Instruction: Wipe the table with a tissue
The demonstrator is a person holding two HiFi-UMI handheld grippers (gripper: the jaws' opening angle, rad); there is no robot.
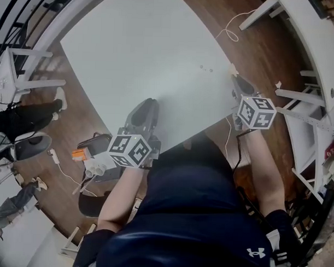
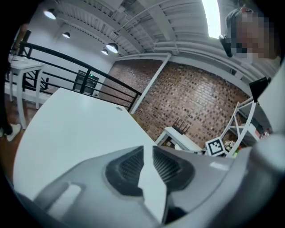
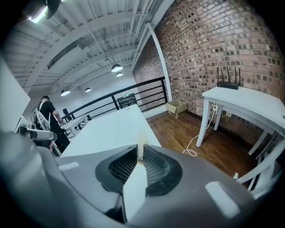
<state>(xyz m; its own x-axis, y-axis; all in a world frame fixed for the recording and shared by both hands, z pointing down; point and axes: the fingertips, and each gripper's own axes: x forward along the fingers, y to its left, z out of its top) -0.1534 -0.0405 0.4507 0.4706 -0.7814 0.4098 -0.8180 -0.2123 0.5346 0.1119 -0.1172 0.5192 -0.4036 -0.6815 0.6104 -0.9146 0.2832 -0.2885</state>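
Observation:
The large white table (image 1: pixel 148 47) fills the middle of the head view. My right gripper (image 1: pixel 234 78) rests at the table's right edge, shut on a thin pale scrap that looks like a tissue (image 1: pixel 233 68). In the right gripper view (image 3: pixel 140 149) the tissue (image 3: pixel 141 139) sticks up between the ribbed pads. My left gripper (image 1: pixel 148 102) lies over the table's near edge. Its jaws (image 2: pixel 147 149) meet at the tips with nothing in them, and only the white tabletop (image 2: pixel 71 129) shows through the slit.
Two small marks (image 1: pixel 206 68) sit on the table near the right gripper. A cord (image 1: pixel 231 28) lies on the wooden floor. White side tables (image 1: pixel 302 20) stand at the right, one with a router (image 3: pixel 229 84). A person (image 1: pixel 20 117) is at the left, and an orange item (image 1: pixel 79 153) lies below the table.

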